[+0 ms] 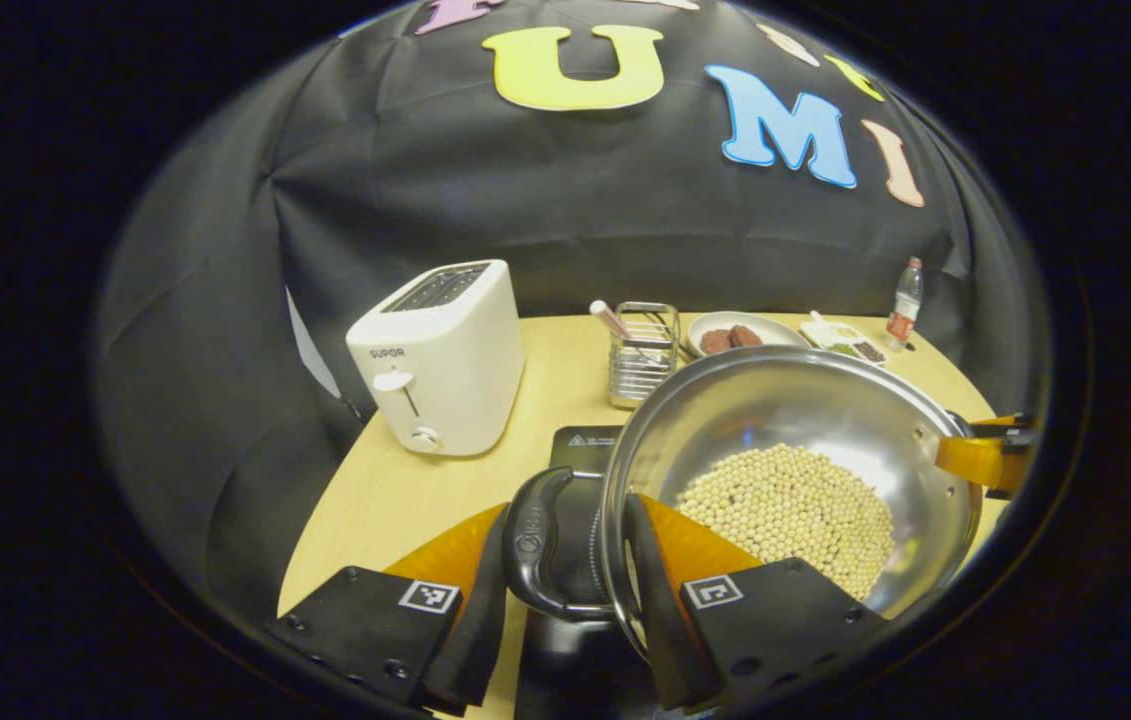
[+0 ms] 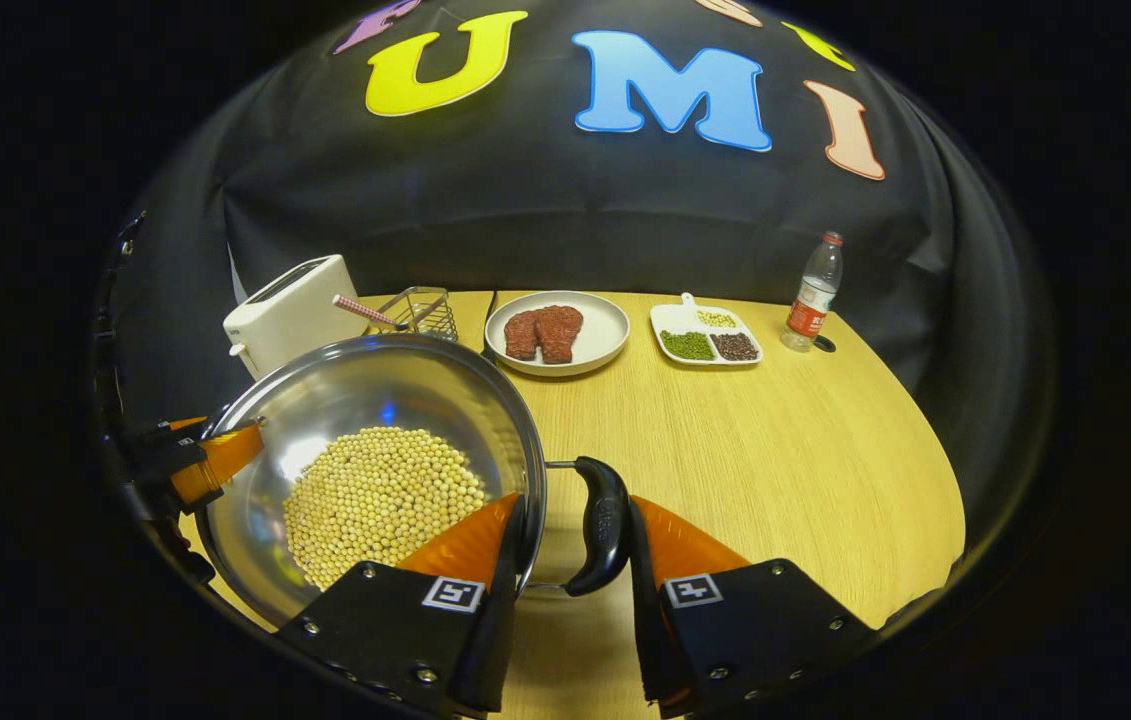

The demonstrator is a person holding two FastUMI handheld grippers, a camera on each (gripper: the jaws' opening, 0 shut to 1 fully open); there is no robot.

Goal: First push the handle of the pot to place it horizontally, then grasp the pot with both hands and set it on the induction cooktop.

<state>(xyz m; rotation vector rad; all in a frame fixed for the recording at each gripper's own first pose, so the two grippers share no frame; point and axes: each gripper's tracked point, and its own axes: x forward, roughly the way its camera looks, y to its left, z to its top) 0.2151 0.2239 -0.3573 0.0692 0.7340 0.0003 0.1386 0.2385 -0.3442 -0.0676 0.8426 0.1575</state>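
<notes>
A steel pot (image 1: 785, 400) holding soybeans (image 1: 795, 510) sits over the black induction cooktop (image 1: 580, 448); whether it rests on it or hangs above it is unclear. My left gripper (image 1: 570, 510) is shut on the pot's left black handle (image 1: 533, 545), one finger outside the handle and the other inside the rim. My right gripper (image 2: 578, 503) is shut on the opposite black handle (image 2: 605, 530) of the pot (image 2: 375, 385) the same way. Each view also shows the other gripper's orange finger at the far rim.
A white toaster (image 1: 440, 355) stands at the back left of the wooden table (image 2: 775, 450), beside a wire rack (image 1: 643, 350). Behind the pot are a plate of meat (image 2: 557, 332), a divided dish of beans (image 2: 707, 335) and a bottle (image 2: 813, 292).
</notes>
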